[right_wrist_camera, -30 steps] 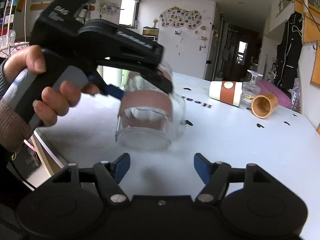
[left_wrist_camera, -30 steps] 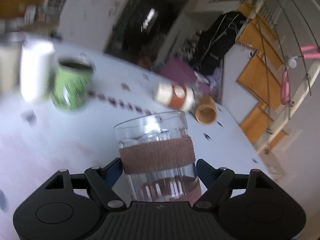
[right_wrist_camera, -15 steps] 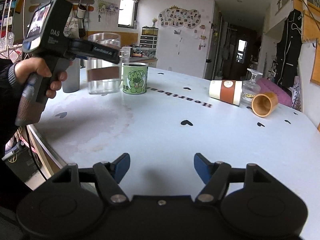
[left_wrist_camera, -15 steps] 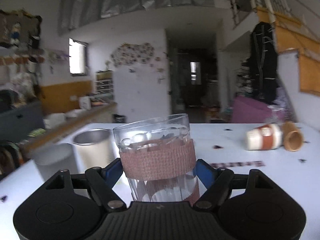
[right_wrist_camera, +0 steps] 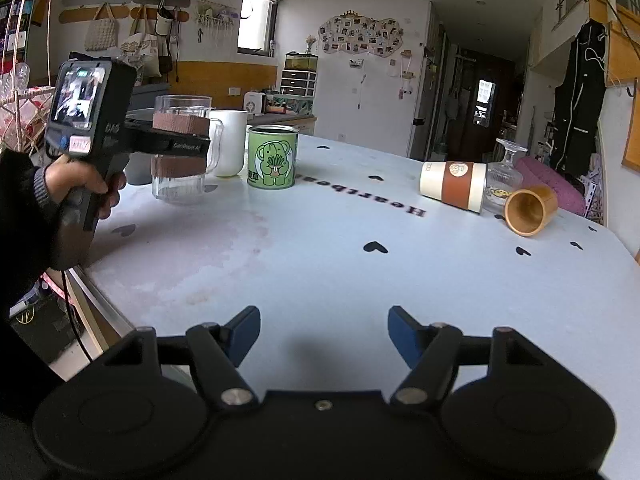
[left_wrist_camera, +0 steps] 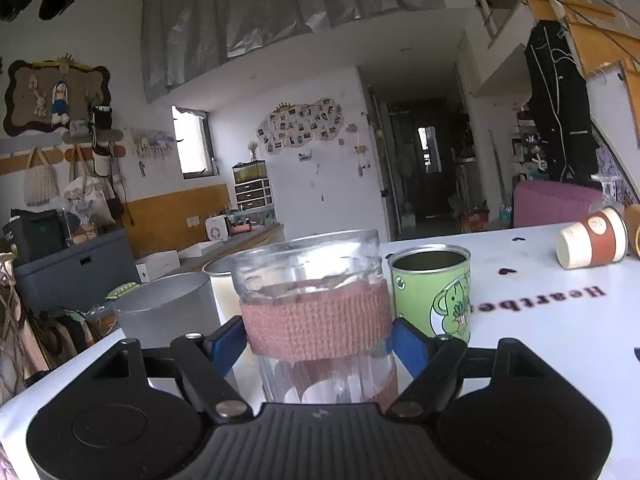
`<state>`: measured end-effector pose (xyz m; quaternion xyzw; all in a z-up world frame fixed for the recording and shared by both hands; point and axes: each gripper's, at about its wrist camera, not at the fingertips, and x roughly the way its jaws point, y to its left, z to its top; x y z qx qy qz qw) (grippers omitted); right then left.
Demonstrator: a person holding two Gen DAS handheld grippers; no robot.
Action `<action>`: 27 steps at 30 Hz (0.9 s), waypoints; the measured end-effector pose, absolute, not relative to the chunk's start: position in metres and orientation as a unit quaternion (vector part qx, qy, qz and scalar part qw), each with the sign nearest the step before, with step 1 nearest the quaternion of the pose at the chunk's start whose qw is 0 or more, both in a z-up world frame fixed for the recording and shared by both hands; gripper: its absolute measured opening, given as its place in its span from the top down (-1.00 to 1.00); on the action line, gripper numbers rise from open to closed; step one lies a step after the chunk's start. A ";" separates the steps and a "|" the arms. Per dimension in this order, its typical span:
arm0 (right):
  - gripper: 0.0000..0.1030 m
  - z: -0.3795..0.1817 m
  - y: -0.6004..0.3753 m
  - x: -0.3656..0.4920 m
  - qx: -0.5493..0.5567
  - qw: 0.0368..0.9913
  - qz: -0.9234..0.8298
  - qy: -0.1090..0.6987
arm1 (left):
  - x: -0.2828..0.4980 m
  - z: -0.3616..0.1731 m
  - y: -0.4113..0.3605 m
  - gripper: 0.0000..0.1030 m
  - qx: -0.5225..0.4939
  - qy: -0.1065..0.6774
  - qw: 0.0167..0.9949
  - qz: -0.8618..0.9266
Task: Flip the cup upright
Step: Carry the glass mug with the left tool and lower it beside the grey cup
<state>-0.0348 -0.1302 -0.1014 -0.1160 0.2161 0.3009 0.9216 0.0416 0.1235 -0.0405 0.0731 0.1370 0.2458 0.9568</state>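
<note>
Your left gripper [left_wrist_camera: 318,344] jaws clamp the glass cup [left_wrist_camera: 316,320], upright, on or just above the bench [right_wrist_camera: 360,264]; release left. Right gripper [right_wrist_camera: 322,336] jaws apart, empty.

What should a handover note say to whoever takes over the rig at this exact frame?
Left tongs: shut on the glass cup, which is upright beside the green tin; base at or just above the table.
Right tongs: open, empty.
Done: glass cup turned upright.
Left: release it; the paper cup and wooden cup lie on their sides.
</note>
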 end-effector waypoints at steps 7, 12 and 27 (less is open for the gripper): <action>-0.39 -0.101 -0.130 -0.034 -0.115 0.921 0.302 0.216 | 0.039 -0.043 0.136 -0.53 0.070 0.142 0.956 0.249; -0.39 -0.103 -0.130 -0.033 -0.114 0.921 0.302 0.219 | 0.041 -0.042 0.142 -0.53 0.067 0.143 0.951 0.266; -0.53 -0.087 -0.132 -0.028 -0.088 0.928 0.307 0.192 | -0.002 -0.014 0.130 -1.00 0.023 0.121 0.963 0.240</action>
